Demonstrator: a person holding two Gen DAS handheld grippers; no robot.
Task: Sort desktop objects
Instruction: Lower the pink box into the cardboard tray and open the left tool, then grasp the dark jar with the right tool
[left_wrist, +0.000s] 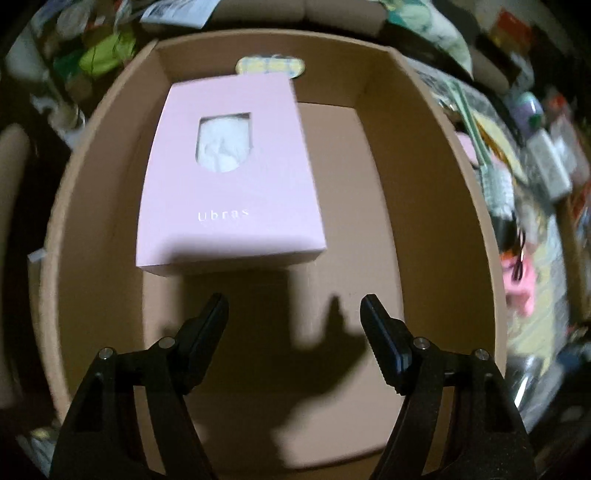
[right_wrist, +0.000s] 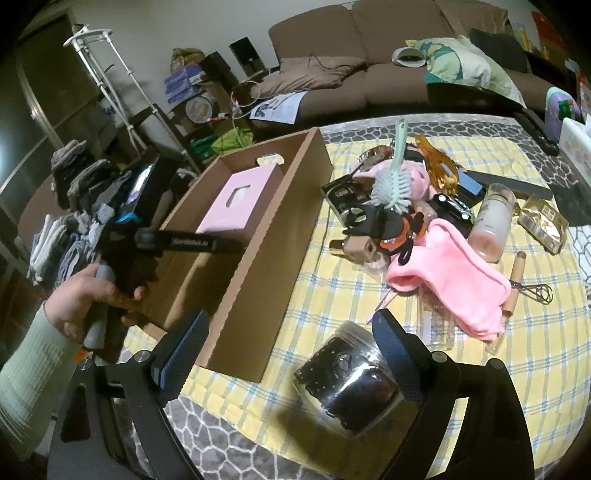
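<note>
Pink box (left_wrist: 229, 177) covers most of a small yellow checked item (left_wrist: 268, 65) at the cardboard box (left_wrist: 424, 206) far wall; identity unreadable. Worktop clutter right of it motion-blurred. Jar (right_wrist: 349, 384) contents indistinct behind glare; left hand (right_wrist: 79, 302) sleeve cut by frame edge

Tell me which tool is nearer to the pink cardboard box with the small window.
Left. The left tool hangs over the brown carton, just short of the pink cardboard box. The right tool is outside the carton, above a shiny jar.

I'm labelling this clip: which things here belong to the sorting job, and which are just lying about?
Job:
cardboard box
pink box
jar
brush
pink cloth
left gripper
right gripper

Lying about:
sofa
pillow
folded laundry
</note>
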